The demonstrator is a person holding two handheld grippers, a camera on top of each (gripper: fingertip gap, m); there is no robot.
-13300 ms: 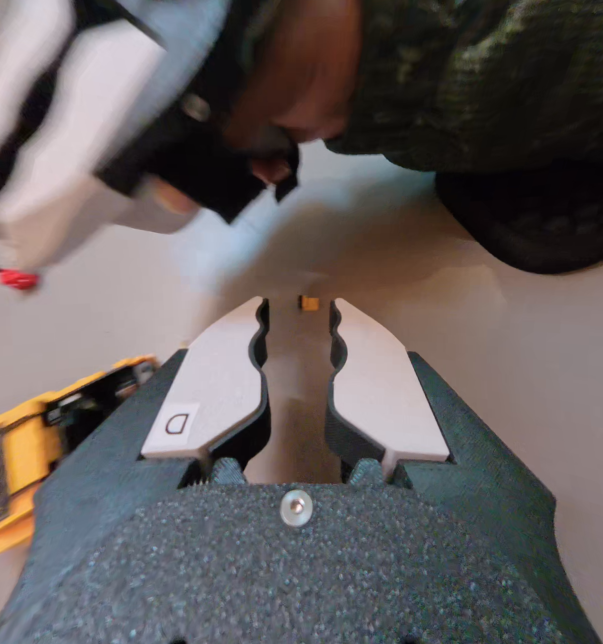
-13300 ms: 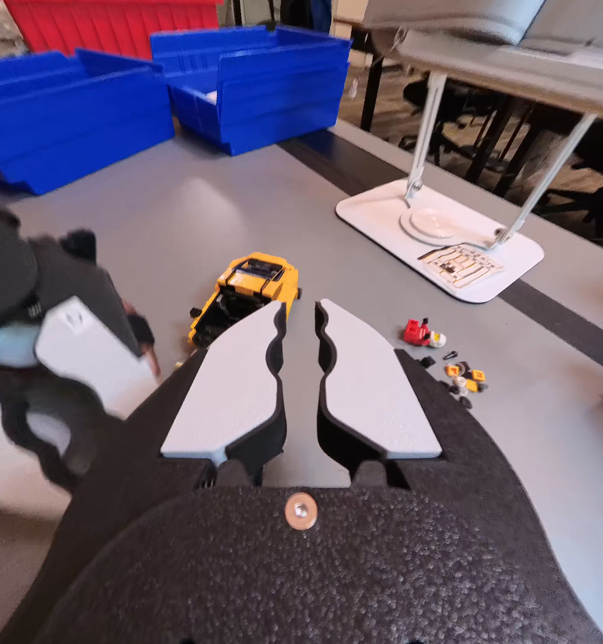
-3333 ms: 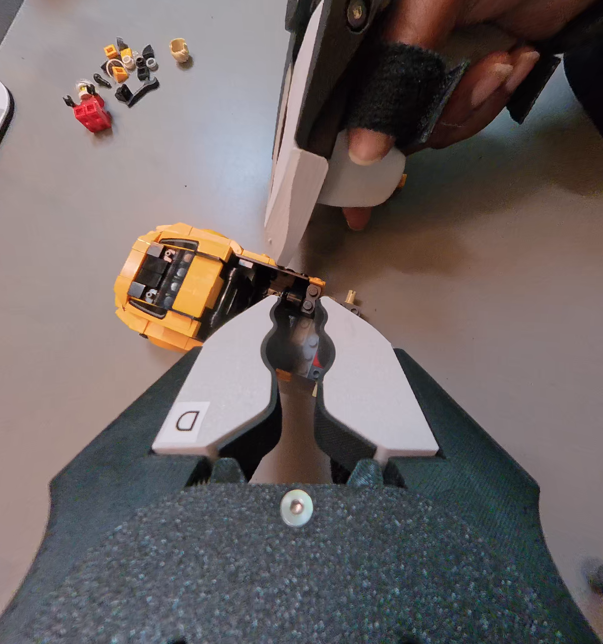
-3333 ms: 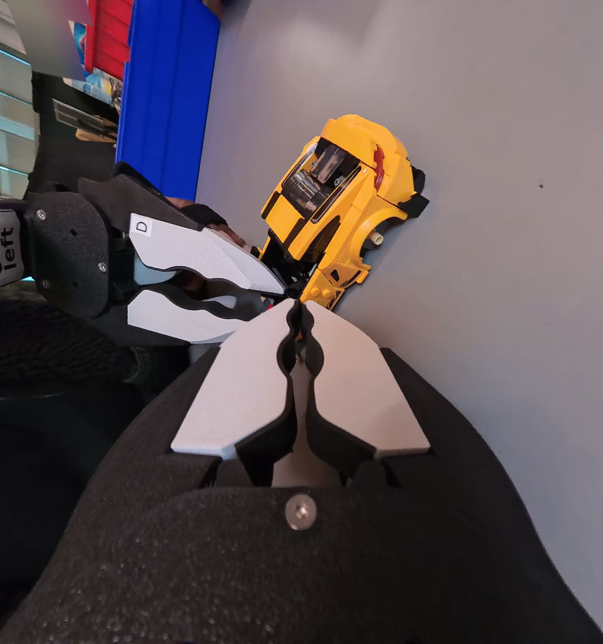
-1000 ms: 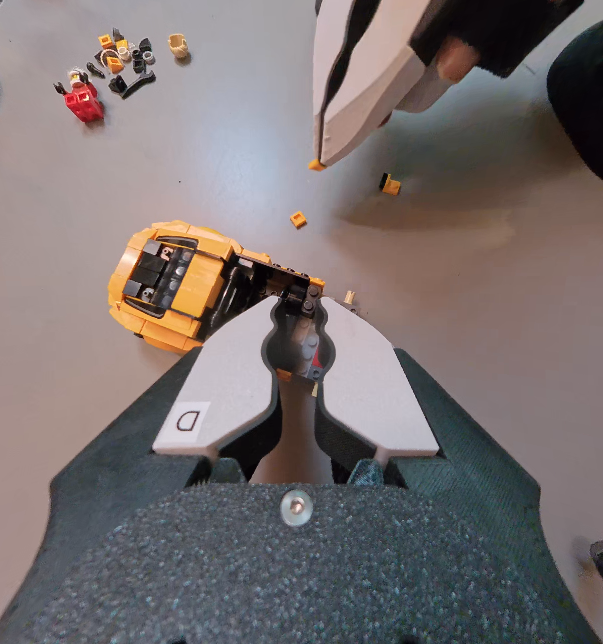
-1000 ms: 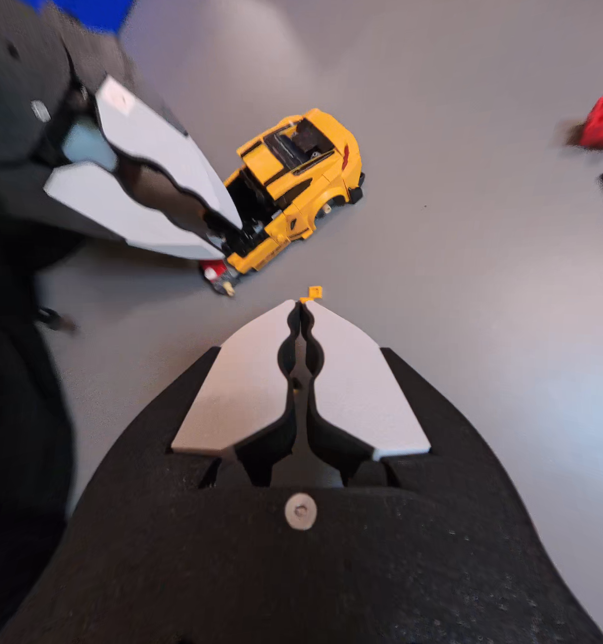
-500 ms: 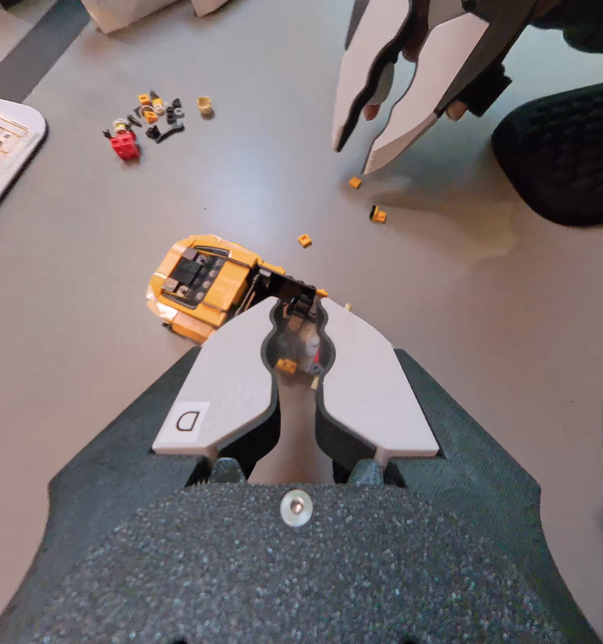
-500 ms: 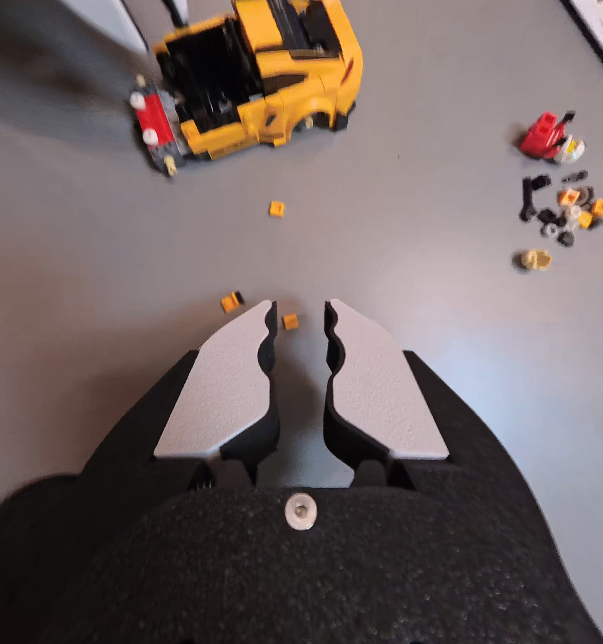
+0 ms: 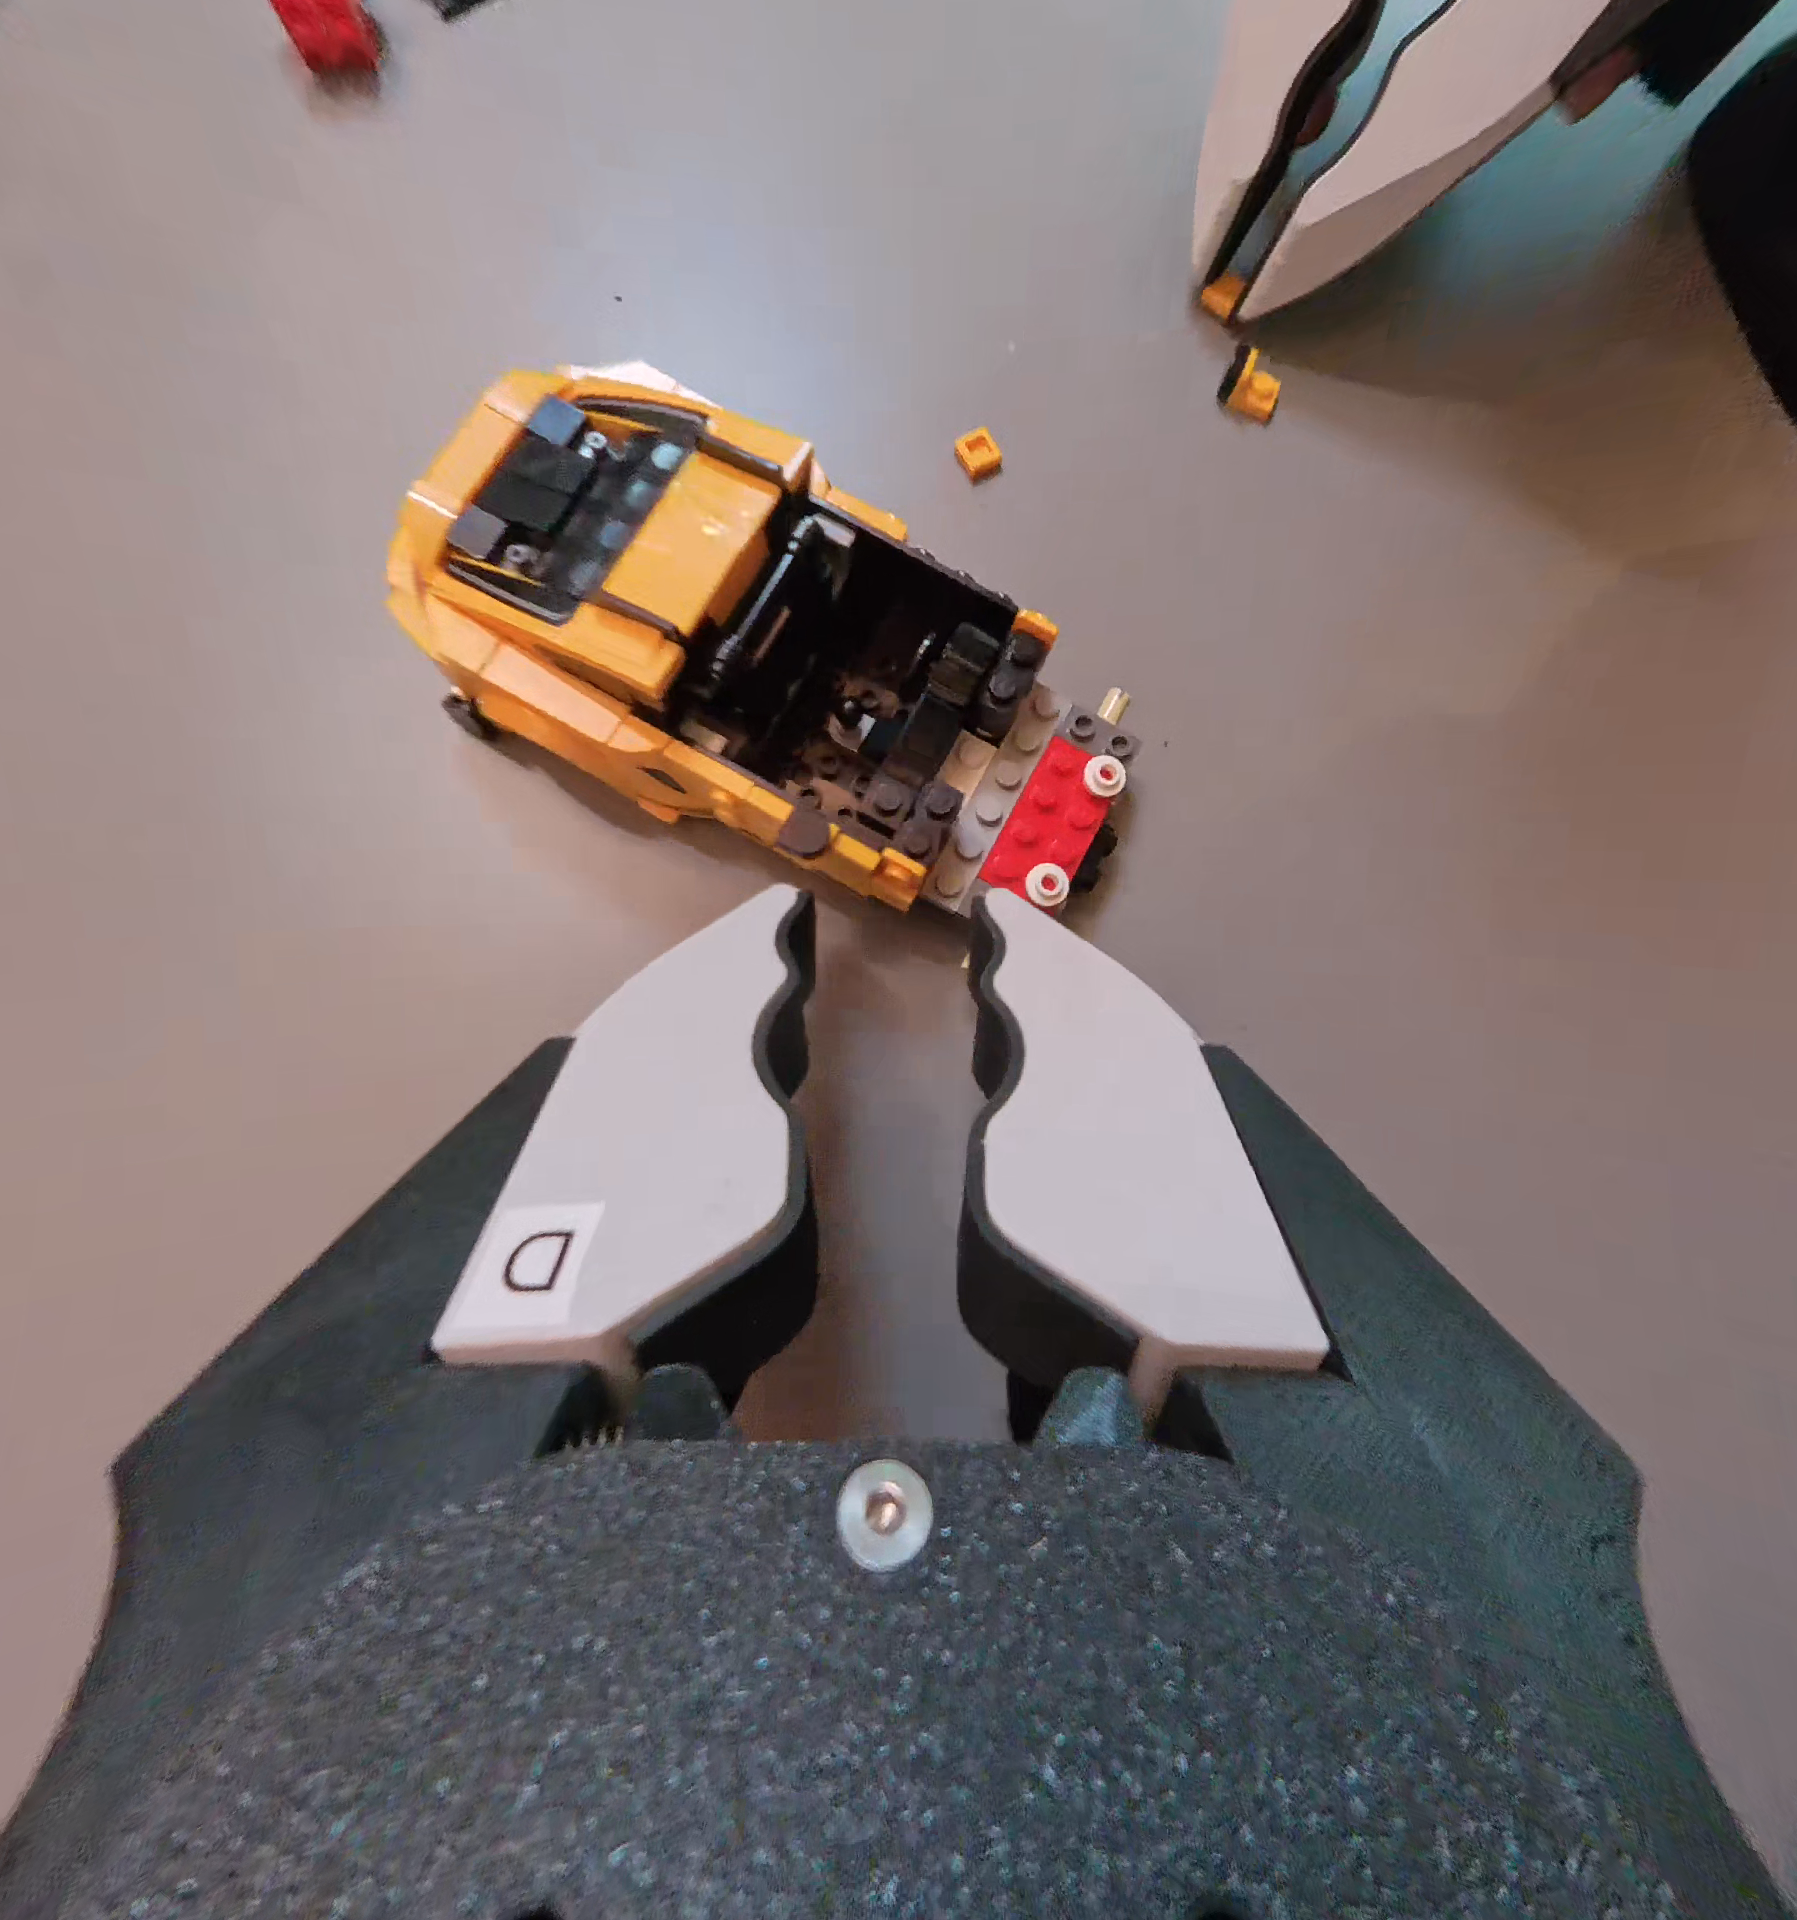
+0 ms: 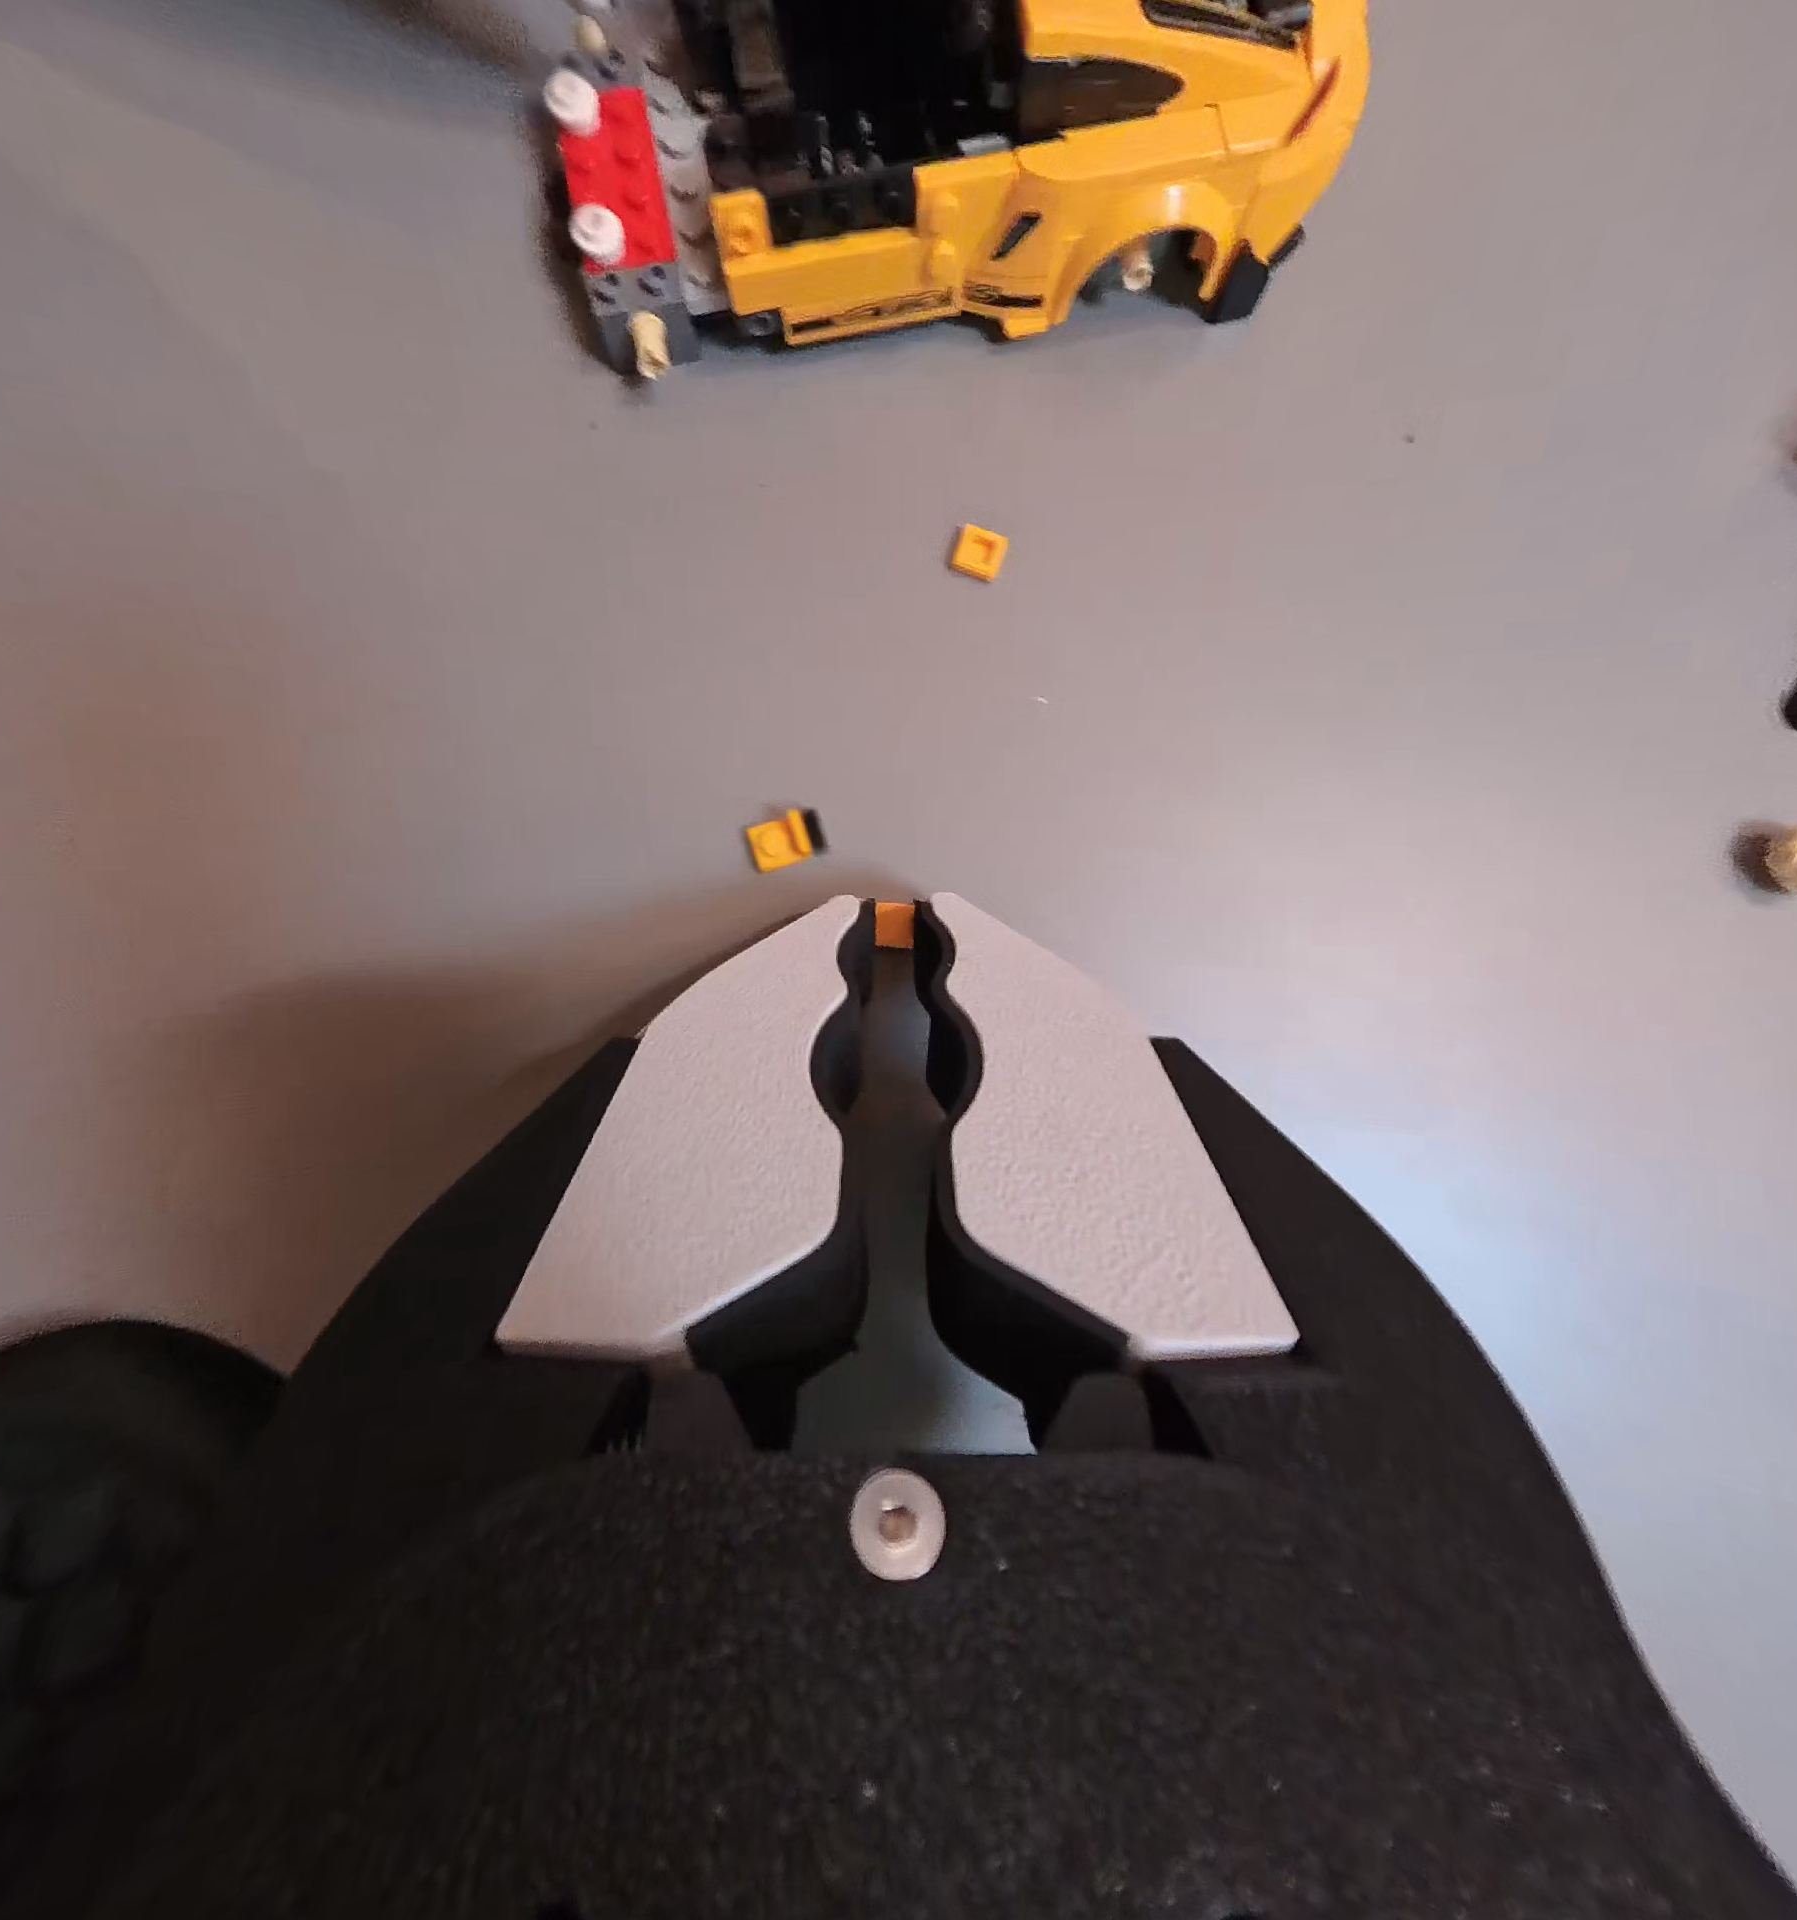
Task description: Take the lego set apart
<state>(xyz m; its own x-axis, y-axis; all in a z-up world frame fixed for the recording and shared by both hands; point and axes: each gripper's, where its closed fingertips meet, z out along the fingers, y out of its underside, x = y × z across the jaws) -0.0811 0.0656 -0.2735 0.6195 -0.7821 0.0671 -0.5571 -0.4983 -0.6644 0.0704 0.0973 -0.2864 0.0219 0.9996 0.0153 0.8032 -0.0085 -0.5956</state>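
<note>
We see the right gripper [image 10: 894, 906] pinching a small orange tile [image 10: 894, 924] at the grey tabletop [image 10: 354, 644]; the left gripper [image 9: 889, 914] hangs released, empty, just beside the yellow lego car [image 9: 665, 623].

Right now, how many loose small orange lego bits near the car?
3. A flat tile nearest the car; an orange-and-black bit closer in; one pinched in the right gripper. More may sit out of frame.

Glossy plastic car [image 9: 665, 623]; matt grey table [image 10: 354, 623]; grainy black gripper body [image 9: 873, 1714], smooth matt pale fingers [image 9: 665, 1122]; shiny metal screw [image 9: 883, 1527].
</note>
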